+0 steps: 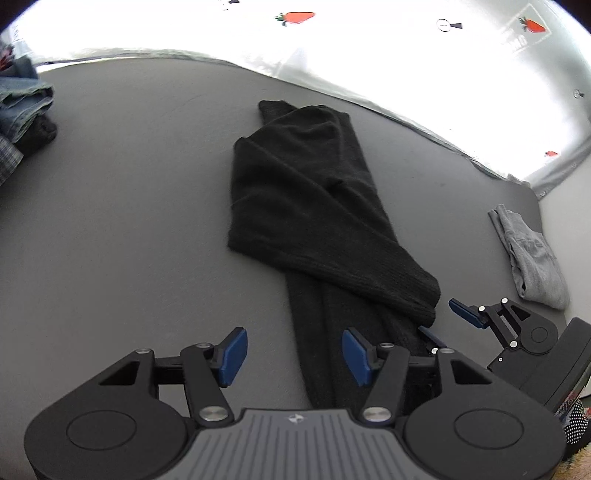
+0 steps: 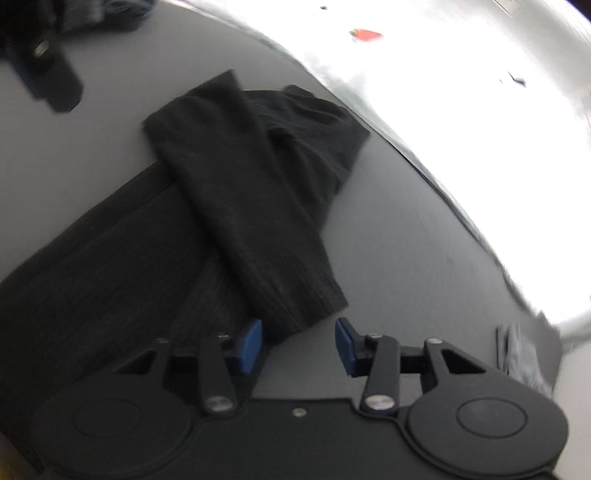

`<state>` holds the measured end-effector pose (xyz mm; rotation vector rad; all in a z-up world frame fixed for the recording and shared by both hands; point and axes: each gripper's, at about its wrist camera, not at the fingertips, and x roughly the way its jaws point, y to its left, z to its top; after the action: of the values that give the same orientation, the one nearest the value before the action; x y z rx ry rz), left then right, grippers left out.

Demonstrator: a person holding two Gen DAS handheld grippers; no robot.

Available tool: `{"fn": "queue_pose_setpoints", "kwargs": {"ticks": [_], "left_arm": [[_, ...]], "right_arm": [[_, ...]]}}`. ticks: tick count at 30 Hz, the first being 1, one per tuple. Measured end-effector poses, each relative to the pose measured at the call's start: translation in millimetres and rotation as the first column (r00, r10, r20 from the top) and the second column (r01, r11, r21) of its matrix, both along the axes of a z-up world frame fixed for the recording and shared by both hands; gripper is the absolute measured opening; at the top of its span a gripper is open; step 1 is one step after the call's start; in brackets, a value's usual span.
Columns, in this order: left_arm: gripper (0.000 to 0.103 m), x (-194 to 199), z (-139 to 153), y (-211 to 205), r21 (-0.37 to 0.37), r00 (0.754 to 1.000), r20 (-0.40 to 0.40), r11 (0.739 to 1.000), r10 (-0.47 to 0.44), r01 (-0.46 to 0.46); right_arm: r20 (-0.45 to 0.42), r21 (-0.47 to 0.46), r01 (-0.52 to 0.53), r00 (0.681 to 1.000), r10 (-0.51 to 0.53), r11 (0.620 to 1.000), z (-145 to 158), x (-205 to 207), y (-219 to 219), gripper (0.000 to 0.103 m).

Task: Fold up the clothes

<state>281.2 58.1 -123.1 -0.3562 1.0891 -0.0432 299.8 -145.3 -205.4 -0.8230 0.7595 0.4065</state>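
Surface: a flat grey counter (image 1: 129,206).
Backdrop: white sheet (image 1: 369,62) printed with red strawberries (image 1: 295,17).
Light: strong glare on the sheet.

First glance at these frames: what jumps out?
A black knit garment, partly folded with a sleeve laid across it, lies lengthwise mid-way on the grey table. The left tool stands open at its near end. A crumpled light grey cloth sits at the right edge, folded denim far left.
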Motion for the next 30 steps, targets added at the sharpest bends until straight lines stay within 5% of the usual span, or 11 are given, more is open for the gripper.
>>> {"fn": "queue_pose_setpoints", "kwargs": {"ticks": [4, 8, 14, 17, 23, 30], "left_arm": [[0.059, -19, -2, 7, 0.016, 0.999, -0.022, 0.999, 0.048, -0.047], [0.059, -30, -7, 14, 0.012, 0.997, -0.042, 0.997, 0.072, -0.072], [0.059, -31, -5, 19, 0.003, 0.999, -0.020, 0.999, 0.049, -0.049], [0.060, -26, -7, 19, -0.010, 1.000, -0.019, 1.000, 0.013, -0.013], [0.060, -15, -18, 10, -0.030, 0.995, -0.050, 0.996, -0.082, 0.080], [0.062, -11, -24, -8, -0.006, 0.978, -0.061, 0.980, -0.197, 0.197]], "right_arm": [[0.034, -0.142, -0.089, 0.995, 0.094, 0.986, -18, -5, 12, 0.036], [0.049, -0.246, -0.145, 0.986, 0.162, 0.958, -30, -6, 16, 0.007], [0.018, -0.035, -0.032, 0.999, 0.033, 0.999, 32, -19, -4, 0.006], [-0.071, 0.084, 0.044, 0.997, -0.038, 0.996, 65, -42, -22, 0.006], [-0.309, 0.176, 0.025, 0.951, 0.031, 0.984, 51, -96, -21, 0.006], [-0.314, 0.179, 0.116, 0.948, -0.055, 0.977, 51, -105, -18, 0.007]]}}
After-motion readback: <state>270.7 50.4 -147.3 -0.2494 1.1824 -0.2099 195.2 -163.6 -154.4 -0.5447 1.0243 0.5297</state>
